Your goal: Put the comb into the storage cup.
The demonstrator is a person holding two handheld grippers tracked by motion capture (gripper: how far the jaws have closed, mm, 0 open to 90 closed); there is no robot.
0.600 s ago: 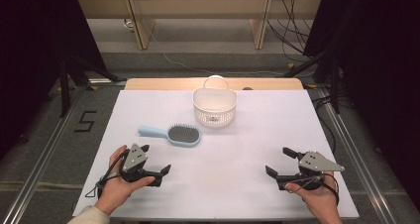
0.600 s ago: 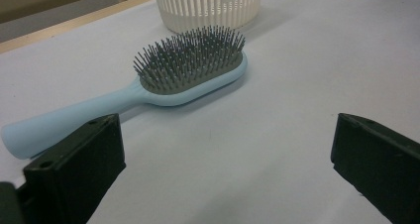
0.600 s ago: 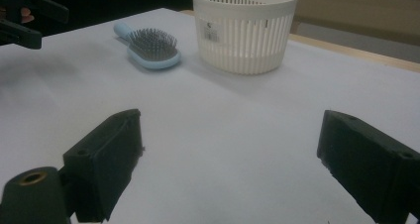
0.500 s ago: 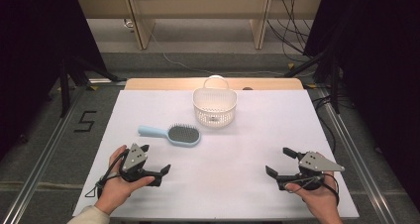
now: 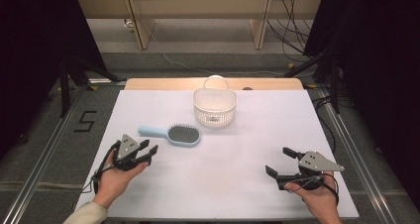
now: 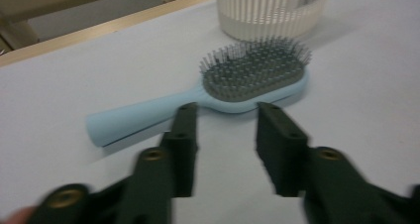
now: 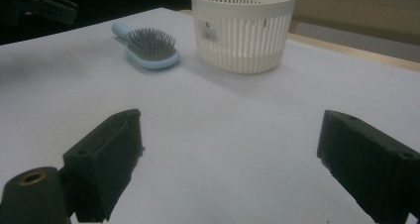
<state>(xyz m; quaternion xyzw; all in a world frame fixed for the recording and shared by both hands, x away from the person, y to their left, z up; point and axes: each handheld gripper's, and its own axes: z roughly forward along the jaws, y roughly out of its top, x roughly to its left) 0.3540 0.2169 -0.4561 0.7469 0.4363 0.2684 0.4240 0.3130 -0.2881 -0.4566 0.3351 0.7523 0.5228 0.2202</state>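
Hairbrush (image 5: 172,134) lies crosswise, handle pointing left; left hand-held gripper (image 5: 150,152) gapes empty.

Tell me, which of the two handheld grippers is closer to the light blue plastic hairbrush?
Left. The left gripper sits just short of the light blue plastic hairbrush, jaws open and pointing at its handle. The right gripper rests far across the white table, also open.

Grey floor (image 5: 44,149), dark curtains (image 5: 29,45), wooden shelving (image 5: 198,6)

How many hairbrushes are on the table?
1. The light blue hairbrush lies bristles up on the white table, near the left gripper and in front of the white basket.
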